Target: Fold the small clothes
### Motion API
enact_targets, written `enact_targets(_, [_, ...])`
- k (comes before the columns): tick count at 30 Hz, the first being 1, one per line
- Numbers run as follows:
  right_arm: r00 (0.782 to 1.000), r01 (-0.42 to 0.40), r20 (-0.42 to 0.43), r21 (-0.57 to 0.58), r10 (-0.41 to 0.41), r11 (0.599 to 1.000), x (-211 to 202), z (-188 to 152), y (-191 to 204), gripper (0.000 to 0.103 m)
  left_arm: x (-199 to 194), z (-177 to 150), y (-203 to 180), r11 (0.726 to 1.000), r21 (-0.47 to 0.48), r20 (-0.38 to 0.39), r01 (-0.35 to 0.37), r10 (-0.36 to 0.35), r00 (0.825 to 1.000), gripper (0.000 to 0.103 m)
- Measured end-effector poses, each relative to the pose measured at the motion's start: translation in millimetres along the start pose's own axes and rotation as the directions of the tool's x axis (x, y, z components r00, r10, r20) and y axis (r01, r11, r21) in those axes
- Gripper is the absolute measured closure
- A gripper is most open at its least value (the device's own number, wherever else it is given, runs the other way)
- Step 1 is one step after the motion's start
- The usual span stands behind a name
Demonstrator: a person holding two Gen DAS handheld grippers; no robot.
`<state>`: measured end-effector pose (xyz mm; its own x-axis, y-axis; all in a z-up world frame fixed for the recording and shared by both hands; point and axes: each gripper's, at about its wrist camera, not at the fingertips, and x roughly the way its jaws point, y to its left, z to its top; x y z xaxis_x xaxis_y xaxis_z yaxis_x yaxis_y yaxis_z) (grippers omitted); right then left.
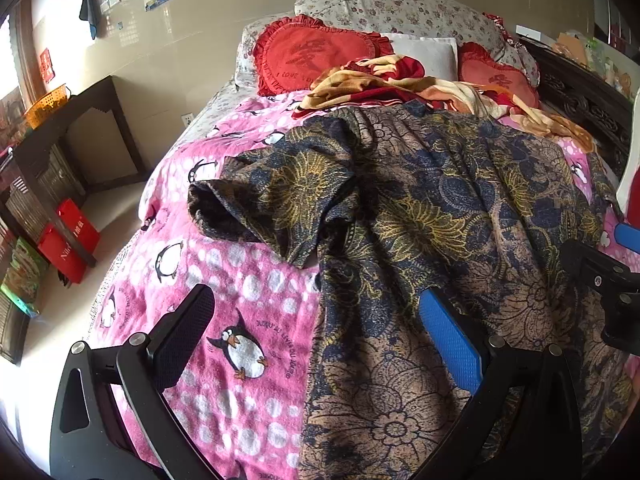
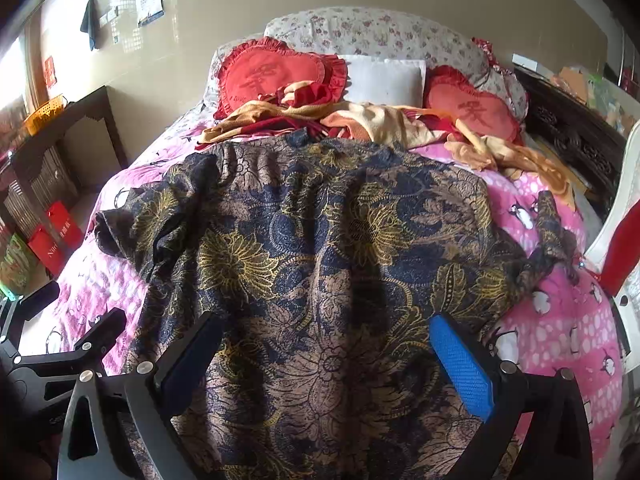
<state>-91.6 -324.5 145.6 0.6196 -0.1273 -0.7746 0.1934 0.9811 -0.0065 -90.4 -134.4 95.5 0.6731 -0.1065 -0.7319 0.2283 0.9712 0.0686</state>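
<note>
A dark blue, brown and gold floral garment (image 1: 420,216) lies spread on the pink penguin blanket (image 1: 224,280) of a bed, its left sleeve (image 1: 240,200) sticking out left. My left gripper (image 1: 316,308) is open and empty above the garment's left edge. My right gripper (image 2: 324,336) is open and empty above the middle of the garment (image 2: 320,240). The right gripper's body shows at the right edge of the left wrist view (image 1: 604,280). The garment's right sleeve (image 2: 552,240) lies on the blanket (image 2: 560,320).
Two red heart pillows (image 1: 320,52) (image 2: 472,108), a white pillow (image 2: 384,76) and a crumpled red and yellow cloth (image 1: 400,84) lie at the head of the bed. A dark wooden table (image 1: 72,136) and red bags (image 1: 68,240) stand left. A carved headboard (image 2: 576,140) runs along the right.
</note>
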Motion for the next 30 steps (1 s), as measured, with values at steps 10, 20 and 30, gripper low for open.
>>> enact_targets(10, [0.999, -0.046, 0.004, -0.016, 0.046, 0.999, 1.9, 4.6, 11.7, 0.0, 3.3, -0.4, 11.6, 1.0, -0.026, -0.005, -0.01, 0.01, 1.0, 0.0])
enact_targets(20, [0.998, -0.066, -0.003, -0.032, 0.066, 0.997, 7.2, 6.9, 21.8, 0.0, 10.8, -0.2, 18.3, 0.999, -0.041, -0.019, -0.013, 0.012, 1.0, 0.0])
enact_targets(30, [0.995, -0.098, -0.021, -0.061, 0.097, 0.993, 16.4, 7.5, 33.0, 0.005, 19.9, -1.5, 26.3, 0.998, -0.056, -0.035, -0.019, 0.018, 0.999, 0.0])
